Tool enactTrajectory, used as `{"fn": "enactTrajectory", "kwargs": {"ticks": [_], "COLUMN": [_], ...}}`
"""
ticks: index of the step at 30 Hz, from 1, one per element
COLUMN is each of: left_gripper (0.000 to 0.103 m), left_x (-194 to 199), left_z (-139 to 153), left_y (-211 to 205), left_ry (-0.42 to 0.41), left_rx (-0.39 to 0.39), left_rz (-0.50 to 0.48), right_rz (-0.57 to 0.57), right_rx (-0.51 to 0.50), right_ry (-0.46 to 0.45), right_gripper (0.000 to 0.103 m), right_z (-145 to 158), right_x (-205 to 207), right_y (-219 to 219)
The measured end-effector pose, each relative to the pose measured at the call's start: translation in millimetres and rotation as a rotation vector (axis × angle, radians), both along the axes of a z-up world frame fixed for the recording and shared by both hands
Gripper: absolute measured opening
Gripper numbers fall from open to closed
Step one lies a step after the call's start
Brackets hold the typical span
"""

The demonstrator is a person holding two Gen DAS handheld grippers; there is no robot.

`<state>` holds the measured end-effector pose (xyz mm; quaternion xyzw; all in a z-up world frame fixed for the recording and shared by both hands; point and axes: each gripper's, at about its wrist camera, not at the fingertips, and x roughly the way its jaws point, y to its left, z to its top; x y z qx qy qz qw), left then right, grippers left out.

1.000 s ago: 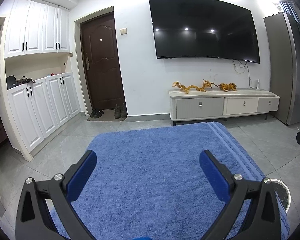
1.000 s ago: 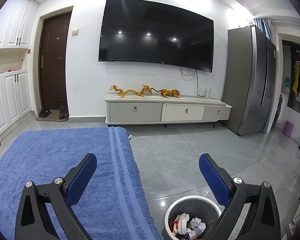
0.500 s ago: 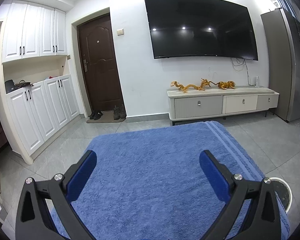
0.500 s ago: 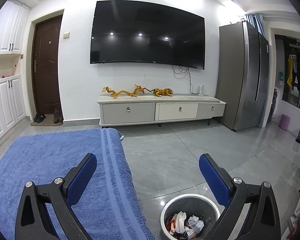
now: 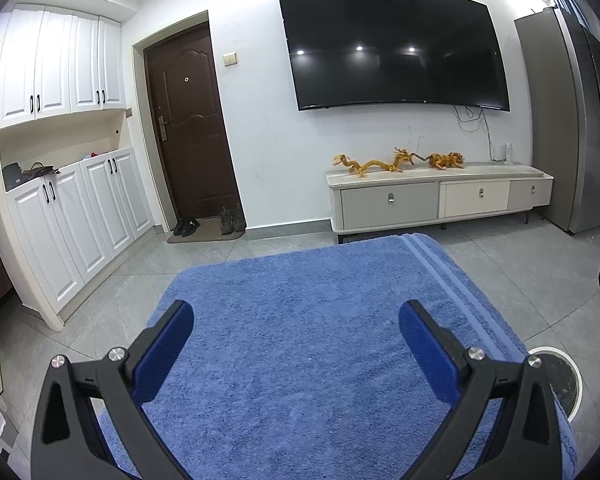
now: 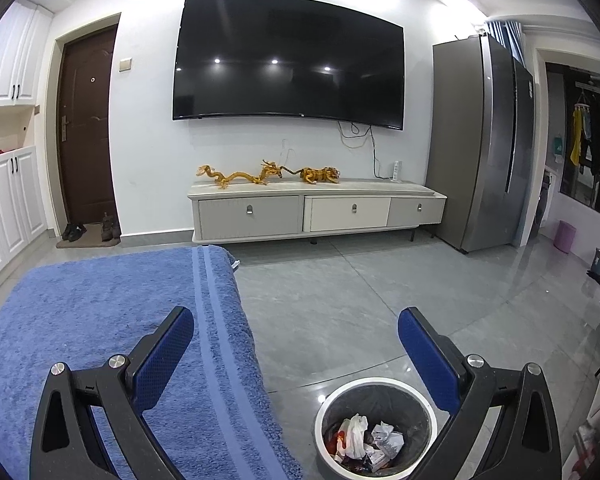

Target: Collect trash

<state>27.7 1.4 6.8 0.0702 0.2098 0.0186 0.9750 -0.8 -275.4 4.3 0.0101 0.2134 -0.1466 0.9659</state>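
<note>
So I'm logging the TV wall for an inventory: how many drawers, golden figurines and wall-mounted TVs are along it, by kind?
Drawers with metal pulls in the low grey-and-white TV cabinet: 3
Golden animal figurines on its top: 2
Black wall-mounted TV: 1
Total: 6
</note>
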Motion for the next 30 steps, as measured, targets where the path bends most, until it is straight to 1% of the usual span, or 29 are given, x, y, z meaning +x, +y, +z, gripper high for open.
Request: {"fn": "enactTrajectory", "kwargs": {"ticks": [19, 24, 30], "left_gripper": [0.103, 0.103, 0.103], "left_x": [7, 10, 12], "left_z": [-7, -9, -9], "left_y": [-6, -8, -8], "left_ry": [0.030, 0.047, 0.047], "left_rx": [0.011, 0.005, 0.000], "left_rz": [-0.022, -0.029, -0.036], "right_rz": [-0.016, -0.027, -0.042], "right_rx": [0.000, -0.004, -0.004], "right_ry": [0.025, 0.023, 0.025], "right_gripper": [0.103, 0.103, 0.103], "right_z": [-8, -9, -11], "right_x": [8, 9, 8], "right_y": [-1, -2, -5]}}
